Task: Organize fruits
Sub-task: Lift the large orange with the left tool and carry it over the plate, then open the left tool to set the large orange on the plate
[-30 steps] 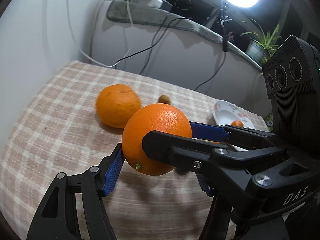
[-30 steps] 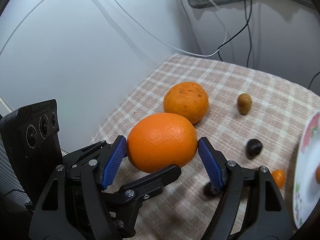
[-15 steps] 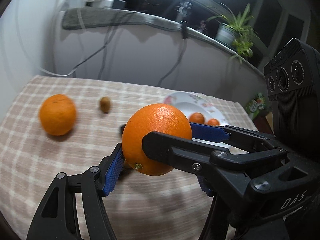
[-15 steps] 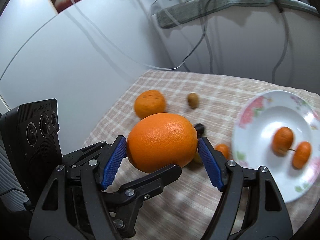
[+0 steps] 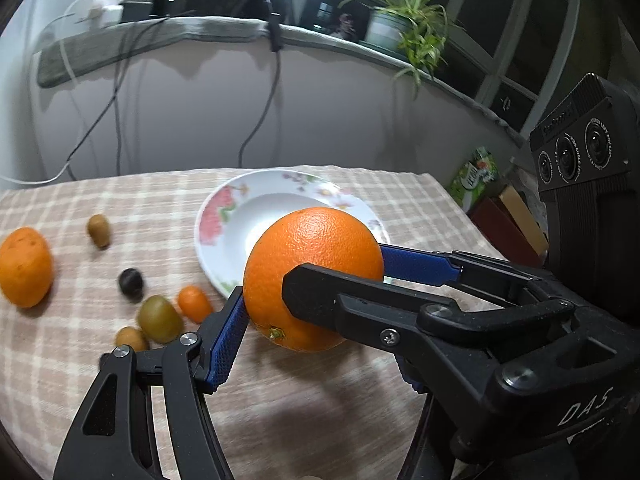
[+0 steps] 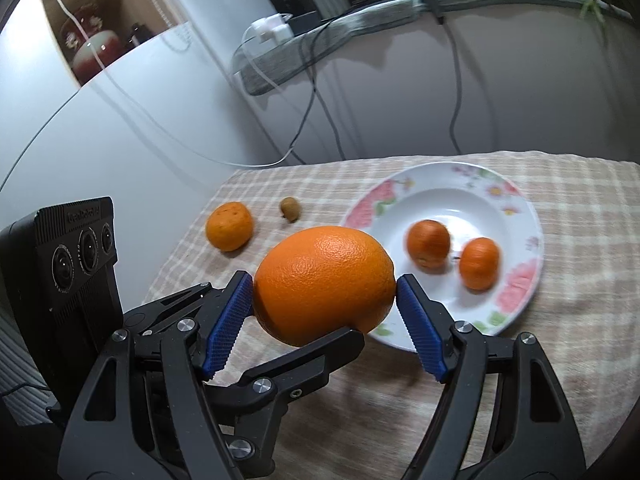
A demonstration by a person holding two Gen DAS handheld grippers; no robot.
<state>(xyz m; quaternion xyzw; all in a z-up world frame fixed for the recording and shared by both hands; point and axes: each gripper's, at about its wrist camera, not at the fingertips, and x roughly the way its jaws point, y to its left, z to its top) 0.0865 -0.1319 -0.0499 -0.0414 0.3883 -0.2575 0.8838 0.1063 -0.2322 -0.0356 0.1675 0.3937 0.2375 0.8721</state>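
Observation:
A large orange (image 5: 316, 240) (image 6: 324, 276) hangs above the checked tablecloth, at the near-left rim of a flowered white plate (image 5: 224, 208) (image 6: 520, 280). My right gripper (image 6: 324, 284) is shut on the orange, a blue pad pressing each end. My left gripper (image 5: 320, 332) is shut on the same orange crosswise; its left pad touches the fruit and its other finger is hidden behind the right gripper. Two small mandarins (image 6: 428, 244) lie in the plate. A second orange (image 5: 24, 266) (image 6: 230, 226) and a kiwi (image 5: 99, 230) (image 6: 290, 209) rest on the cloth to the left.
Loose on the cloth left of the plate: a dark plum (image 5: 131, 283), a small orange fruit (image 5: 194, 303), a green fruit (image 5: 160, 318). Cables hang down the back wall. Boxes (image 5: 476, 176) stand past the table's right edge. A potted plant (image 5: 404, 28) sits on the ledge.
Both grippers have carried the large orange to the right, from beside the second orange to the plate's rim. The grip on it is unchanged.

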